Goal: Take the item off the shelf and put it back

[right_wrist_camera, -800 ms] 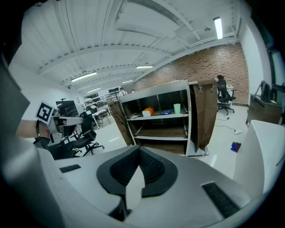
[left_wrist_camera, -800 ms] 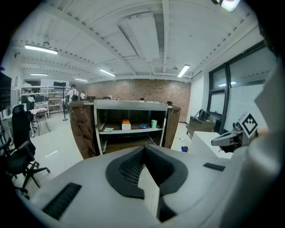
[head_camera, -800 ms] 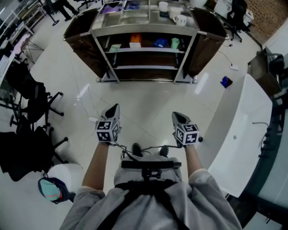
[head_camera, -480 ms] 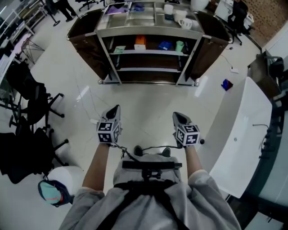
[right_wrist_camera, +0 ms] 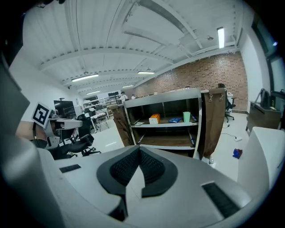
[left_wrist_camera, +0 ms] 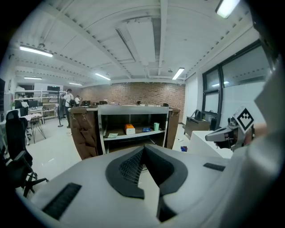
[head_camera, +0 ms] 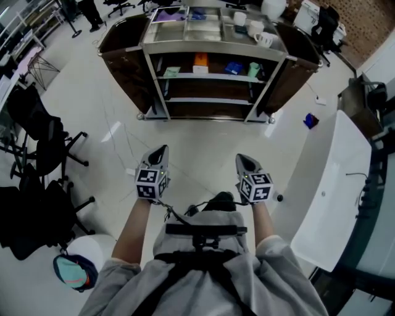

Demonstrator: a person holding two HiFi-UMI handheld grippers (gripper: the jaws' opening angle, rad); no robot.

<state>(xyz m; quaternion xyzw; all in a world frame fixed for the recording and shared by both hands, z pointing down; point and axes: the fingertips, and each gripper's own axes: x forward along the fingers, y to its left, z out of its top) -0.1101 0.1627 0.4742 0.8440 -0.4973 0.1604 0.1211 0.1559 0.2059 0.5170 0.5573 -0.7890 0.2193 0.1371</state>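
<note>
Glossy white floor (head_camera: 203, 133) of an open-plan workroom, seen steeply from above. Ahead, one steel shelf unit (head_camera: 213, 44), flanked by two brown fabric bags (head_camera: 126, 52), one hung at each end. On its top deck, three white mugs (head_camera: 264, 39) toward the right end and one purple sheet (head_camera: 166, 15) toward the left.

On the upper inner shelf, four things in a row, any one of them possibly the item to be taken: pale green flat piece (head_camera: 171, 72), orange box (head_camera: 200, 61), blue packet (head_camera: 233, 67), green cup (head_camera: 253, 70). All four well apart from both grippers.

Two grippers, held low and side by side above the floor, close to the person's waist. Left gripper (head_camera: 161, 149) with jaws pressed together on nothing; right gripper (head_camera: 241, 158) likewise closed tight and empty.

Broad open floor between jaw tips and shelf front. Along the right edge, one long white table (head_camera: 336, 185), with a small blue object (head_camera: 310, 120) on the floor off its far corner. Along the left edge, black office chairs (head_camera: 38, 133).
</note>
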